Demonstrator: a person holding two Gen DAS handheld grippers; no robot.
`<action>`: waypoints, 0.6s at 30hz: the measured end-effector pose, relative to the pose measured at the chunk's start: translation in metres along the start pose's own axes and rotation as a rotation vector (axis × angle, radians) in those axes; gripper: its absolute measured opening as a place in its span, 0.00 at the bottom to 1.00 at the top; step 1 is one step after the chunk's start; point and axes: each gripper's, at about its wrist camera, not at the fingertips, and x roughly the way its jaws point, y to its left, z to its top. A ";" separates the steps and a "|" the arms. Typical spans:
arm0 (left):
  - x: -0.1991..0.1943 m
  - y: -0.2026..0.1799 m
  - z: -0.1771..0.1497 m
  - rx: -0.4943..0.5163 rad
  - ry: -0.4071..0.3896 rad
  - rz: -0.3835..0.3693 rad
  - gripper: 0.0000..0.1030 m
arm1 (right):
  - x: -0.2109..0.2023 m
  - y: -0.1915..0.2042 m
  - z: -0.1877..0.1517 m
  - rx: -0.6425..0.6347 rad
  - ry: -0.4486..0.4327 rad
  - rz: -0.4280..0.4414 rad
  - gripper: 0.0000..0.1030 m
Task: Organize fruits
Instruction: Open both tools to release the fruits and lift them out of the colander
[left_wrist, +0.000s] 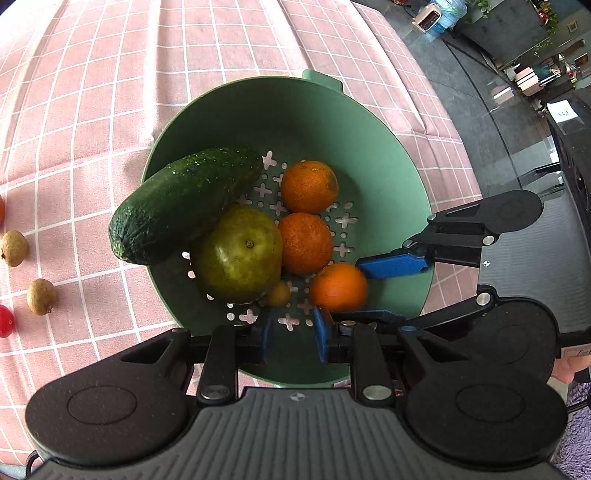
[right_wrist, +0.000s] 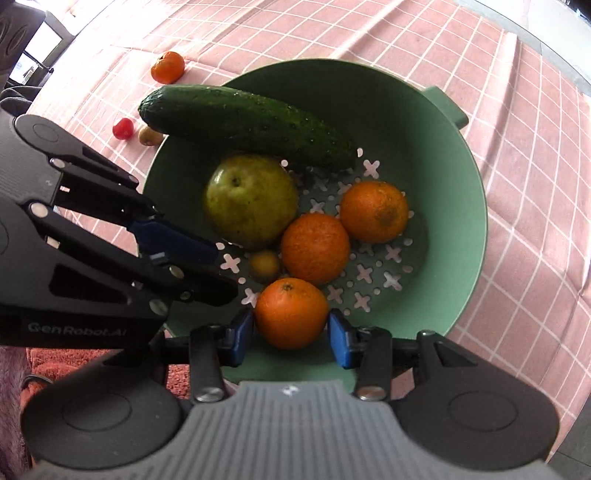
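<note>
Green colander (right_wrist: 443, 155) holds cucumber (right_wrist: 247, 125), pear (right_wrist: 251, 199), three oranges (right_wrist: 314, 247).

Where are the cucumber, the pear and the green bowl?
cucumber (right_wrist: 247, 122): right wrist view, middle of its dark skin.
pear (right_wrist: 251, 199): right wrist view, centre of its yellow-green side.
green bowl (right_wrist: 443, 177): right wrist view, bare inner wall.

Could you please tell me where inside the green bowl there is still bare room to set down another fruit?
The holed floor of the bowl is bare beyond the three oranges, toward the handle side. It is crowded on the other side, where the pear, the cucumber and a small fruit lie.
</note>
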 end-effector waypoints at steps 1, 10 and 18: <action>0.000 0.001 0.000 -0.004 -0.002 -0.002 0.25 | -0.001 0.000 0.001 0.002 0.000 0.003 0.40; -0.013 0.003 -0.004 -0.011 -0.021 -0.012 0.31 | -0.002 0.004 0.002 -0.005 0.011 0.000 0.41; -0.051 -0.001 -0.020 0.043 -0.099 0.004 0.35 | -0.026 0.026 -0.001 -0.009 -0.049 -0.035 0.52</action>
